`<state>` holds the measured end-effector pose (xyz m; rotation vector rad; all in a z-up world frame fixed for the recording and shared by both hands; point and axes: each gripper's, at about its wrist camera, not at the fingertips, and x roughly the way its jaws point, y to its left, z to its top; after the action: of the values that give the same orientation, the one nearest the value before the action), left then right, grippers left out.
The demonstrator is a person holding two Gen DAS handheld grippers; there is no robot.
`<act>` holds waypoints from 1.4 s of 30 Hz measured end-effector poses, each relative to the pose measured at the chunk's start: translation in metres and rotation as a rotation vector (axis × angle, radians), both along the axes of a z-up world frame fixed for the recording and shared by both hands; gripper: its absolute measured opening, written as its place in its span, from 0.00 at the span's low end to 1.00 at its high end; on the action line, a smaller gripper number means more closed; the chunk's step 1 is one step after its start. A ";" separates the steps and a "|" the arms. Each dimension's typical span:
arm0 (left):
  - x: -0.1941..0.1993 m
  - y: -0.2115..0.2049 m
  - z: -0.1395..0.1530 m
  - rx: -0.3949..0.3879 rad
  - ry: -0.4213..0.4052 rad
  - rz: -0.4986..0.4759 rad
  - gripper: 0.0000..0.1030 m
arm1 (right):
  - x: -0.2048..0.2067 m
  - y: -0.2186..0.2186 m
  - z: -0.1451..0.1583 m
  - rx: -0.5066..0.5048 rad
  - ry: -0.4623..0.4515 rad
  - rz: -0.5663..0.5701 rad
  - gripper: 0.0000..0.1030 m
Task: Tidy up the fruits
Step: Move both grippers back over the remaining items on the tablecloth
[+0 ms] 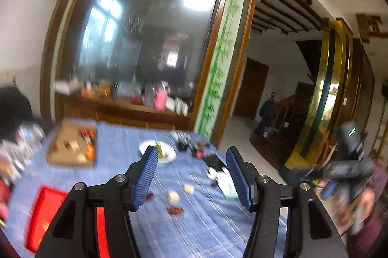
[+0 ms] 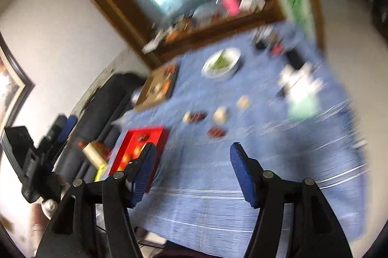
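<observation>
While both views were smeared by motion blur, the layout could still be read. A red tray (image 2: 145,136) sat at the near left of the blue cloth (image 2: 242,173), with orange fruit (image 2: 132,155) already in it, which suggested it was the collecting place. Small fruits lay loose on the middle of the cloth: two pale ones (image 1: 173,196) (image 1: 188,189) and some dark red clusters (image 1: 175,210), well apart from the tray, so they looked like what remained to sort. A white plate (image 1: 167,156) with something green stood farther back, and a cardboard box (image 1: 70,149) farther left; their contents were too blurred to name.

The left gripper (image 1: 191,178) was held above the cloth, aimed toward the loose fruits, jaws spread wide with nothing between the blue pads (image 1: 145,178). The right gripper (image 2: 192,175) was likewise wide apart and empty, raised over the near edge of the cloth, its left pad just in front of the tray in the view. Neither tool touched anything. Judged from this, the task seemed early or between picks, and the next move would call for lowering onto one small fruit.
</observation>
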<state>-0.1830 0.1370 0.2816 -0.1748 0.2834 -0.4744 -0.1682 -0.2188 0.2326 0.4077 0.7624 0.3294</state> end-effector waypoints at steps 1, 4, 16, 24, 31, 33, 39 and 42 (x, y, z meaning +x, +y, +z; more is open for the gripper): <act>0.000 0.006 0.008 0.011 -0.022 0.009 0.67 | -0.009 -0.015 0.026 -0.036 -0.022 -0.052 0.62; 0.000 0.027 0.023 0.048 -0.067 0.045 0.74 | -0.024 -0.044 0.085 -0.159 -0.071 -0.162 0.63; 0.078 0.088 -0.012 -0.012 0.003 -0.017 0.82 | -0.054 -0.050 0.024 -0.440 0.095 -0.459 0.72; 0.089 0.082 -0.071 -0.048 0.141 0.010 0.82 | -0.013 -0.030 -0.048 -0.329 0.094 -0.427 0.72; 0.051 0.074 -0.087 0.013 0.213 0.157 0.82 | 0.037 -0.005 -0.070 -0.315 0.034 -0.225 0.72; 0.041 0.072 -0.084 0.023 0.221 0.196 0.82 | 0.048 -0.001 -0.076 -0.297 0.018 -0.165 0.72; 0.032 0.057 -0.094 0.005 0.263 0.236 0.82 | 0.080 0.022 -0.102 -0.241 0.036 0.020 0.72; 0.050 0.042 -0.108 0.000 0.330 0.203 0.82 | 0.104 0.046 -0.132 -0.250 0.074 0.106 0.72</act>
<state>-0.1330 0.1792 0.1732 -0.2795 0.5824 -0.2418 -0.0647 -0.1724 0.1008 0.1444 0.8882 0.3150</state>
